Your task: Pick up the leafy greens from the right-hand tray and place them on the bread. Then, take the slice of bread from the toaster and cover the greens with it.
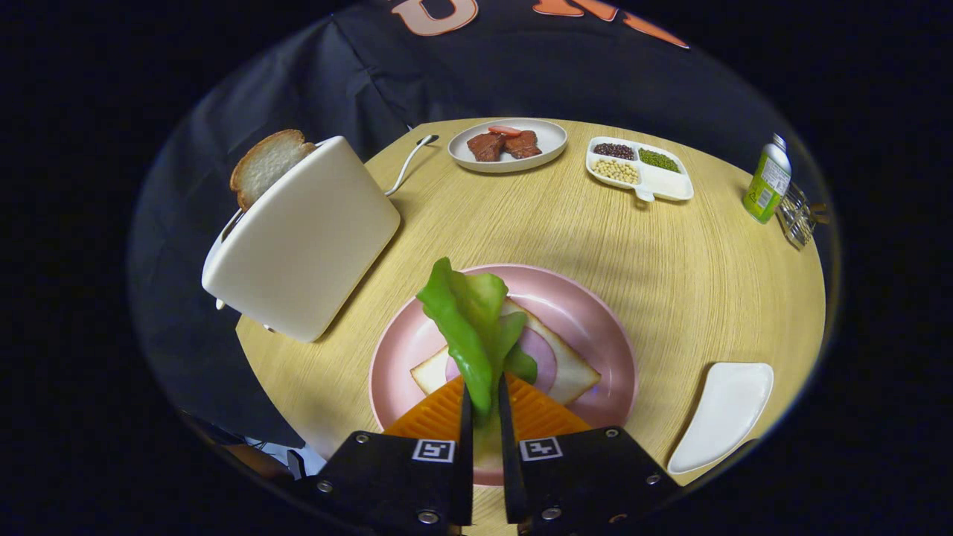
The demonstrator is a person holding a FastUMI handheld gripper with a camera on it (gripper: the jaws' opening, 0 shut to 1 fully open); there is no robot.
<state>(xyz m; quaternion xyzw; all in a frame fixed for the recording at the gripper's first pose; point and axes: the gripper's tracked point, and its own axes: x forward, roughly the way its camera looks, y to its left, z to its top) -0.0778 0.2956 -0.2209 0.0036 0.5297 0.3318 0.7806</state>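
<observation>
While the gripper (482, 398) clamps the leafy greens (470, 327) between both fingers, bread slice (566, 365) just ahead — pink plate (595, 313) beneath, toaster (305, 238) beside it.

- The table (595, 246) looks like pale wood with fine, matt grain
- The toaster (305, 238) has a smooth, satin cream shell
- The pink plate (588, 313) is smooth with a soft sheen
- The leafy greens (469, 327) look like glossy plastic
- The right-hand tray (726, 413) is smooth white, ceramic-like
- The bottle (767, 182) is shiny plastic
</observation>
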